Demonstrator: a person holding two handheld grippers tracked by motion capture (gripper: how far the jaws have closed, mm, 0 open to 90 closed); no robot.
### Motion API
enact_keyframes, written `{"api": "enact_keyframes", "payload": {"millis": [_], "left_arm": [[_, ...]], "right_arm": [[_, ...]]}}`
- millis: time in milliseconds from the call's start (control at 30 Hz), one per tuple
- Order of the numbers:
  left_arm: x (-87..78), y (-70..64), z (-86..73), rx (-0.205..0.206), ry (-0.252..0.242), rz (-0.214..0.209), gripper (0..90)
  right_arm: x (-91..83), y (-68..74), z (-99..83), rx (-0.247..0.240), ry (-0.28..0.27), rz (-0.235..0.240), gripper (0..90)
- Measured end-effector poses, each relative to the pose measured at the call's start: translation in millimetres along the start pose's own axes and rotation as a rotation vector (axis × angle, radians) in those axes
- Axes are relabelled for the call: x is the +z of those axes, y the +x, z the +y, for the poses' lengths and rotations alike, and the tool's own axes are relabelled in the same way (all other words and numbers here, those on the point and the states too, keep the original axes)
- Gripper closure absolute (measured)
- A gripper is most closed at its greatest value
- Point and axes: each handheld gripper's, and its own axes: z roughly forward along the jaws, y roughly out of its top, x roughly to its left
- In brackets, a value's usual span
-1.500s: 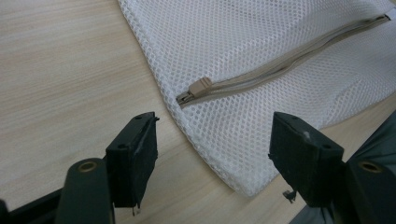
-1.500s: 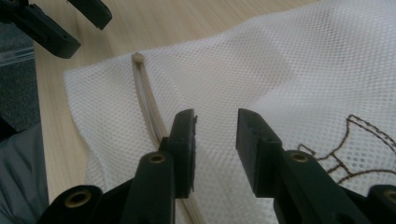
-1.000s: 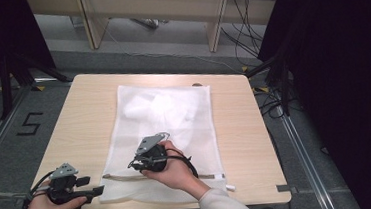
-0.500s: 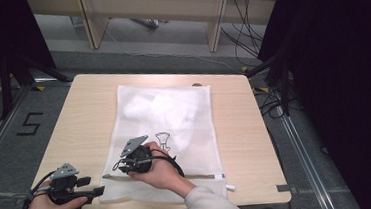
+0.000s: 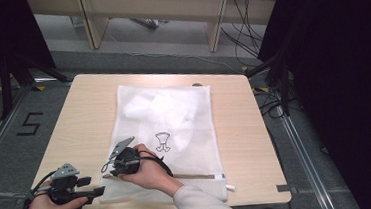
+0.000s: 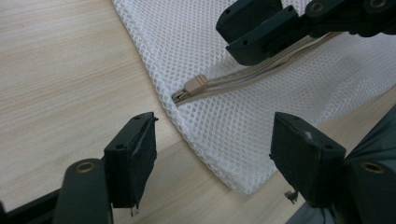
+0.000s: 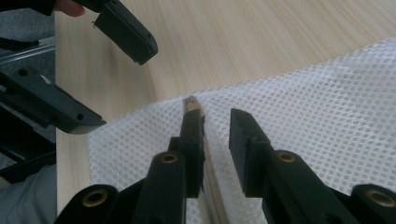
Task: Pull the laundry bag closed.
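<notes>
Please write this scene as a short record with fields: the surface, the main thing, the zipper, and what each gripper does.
surface: wooden table
main thing: white mesh bag, flat, something white inside
zipper: tan, along the bag's near edge; slider near the left corner
left gripper: open, at the bag's near left corner, touching nothing
right gripper: open, fingers low over the zipper beside the slider, not closed on it
print: small black drawing on the bag

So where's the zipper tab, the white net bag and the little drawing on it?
Tan zipper tab (image 6: 195, 84), left gripper view, its end.
White mesh laundry bag (image 5: 137, 93), high view, far corner.
Black drawing (image 5: 163, 141), high view, its middle.
</notes>
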Motion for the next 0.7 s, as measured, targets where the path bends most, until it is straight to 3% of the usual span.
{"api": "enact_keyframes", "payload": {"millis": [133,700], "left_arm": [[0.2,0.2,0.2,0.003,0.002,-0.002,30.7],[1.7,-0.6,-0.5,0.006,-0.011,-0.001,30.7]], "right_arm": [[4.5,0.1,4.1,0.023,0.026,0.008,77.1],[28.2,1.7,10.1,0.064,0.05,0.051,75.9]]}}
